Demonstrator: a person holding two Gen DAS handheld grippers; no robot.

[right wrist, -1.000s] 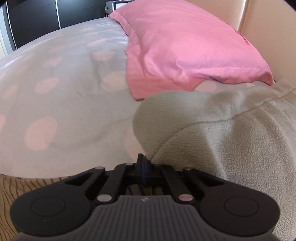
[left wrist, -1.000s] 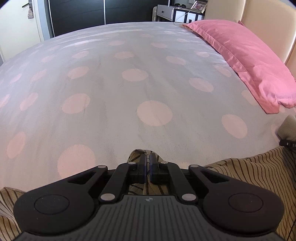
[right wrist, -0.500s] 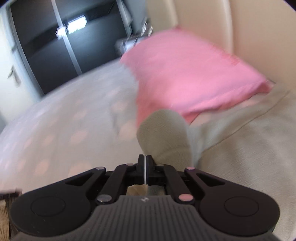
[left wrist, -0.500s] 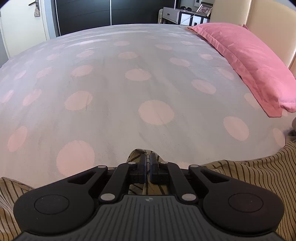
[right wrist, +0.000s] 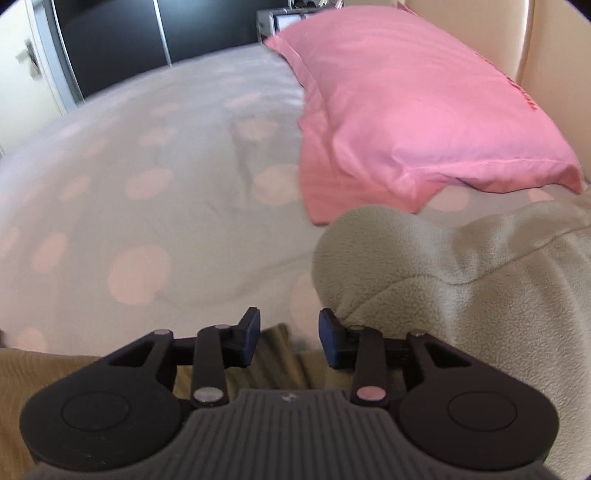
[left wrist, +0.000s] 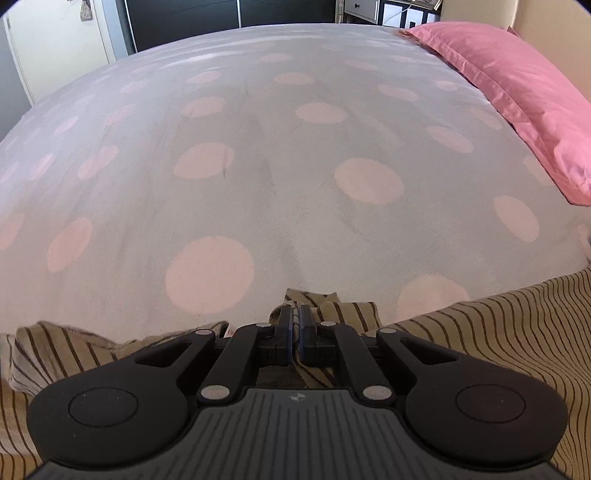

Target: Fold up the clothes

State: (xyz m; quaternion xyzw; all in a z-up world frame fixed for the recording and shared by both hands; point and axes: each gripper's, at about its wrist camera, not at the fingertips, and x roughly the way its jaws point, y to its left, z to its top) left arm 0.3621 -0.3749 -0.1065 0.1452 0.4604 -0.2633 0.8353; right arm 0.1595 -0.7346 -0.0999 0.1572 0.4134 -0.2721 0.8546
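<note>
A tan garment with dark stripes (left wrist: 480,325) lies along the near edge of the bed. My left gripper (left wrist: 295,317) is shut on a bunched fold of it that pokes out past the fingertips. In the right wrist view the same striped garment (right wrist: 280,358) lies below my right gripper (right wrist: 289,325), whose jaws are opening; the pads press on nothing and the cloth rests beneath the gap. A grey-green fleece garment (right wrist: 480,288) is heaped just right of the right fingers.
The bed cover (left wrist: 258,166) is pale grey with pink dots and spreads wide ahead. A pink pillow (right wrist: 406,110) lies at the far right against a cream headboard (right wrist: 546,44). Dark wardrobe doors (right wrist: 122,40) and a small cabinet (left wrist: 373,9) stand beyond the bed.
The right gripper has opened and let go of the striped cloth. The left gripper, still shut on the cloth, has sunk toward the bed, and more striped fabric shows beside it.
</note>
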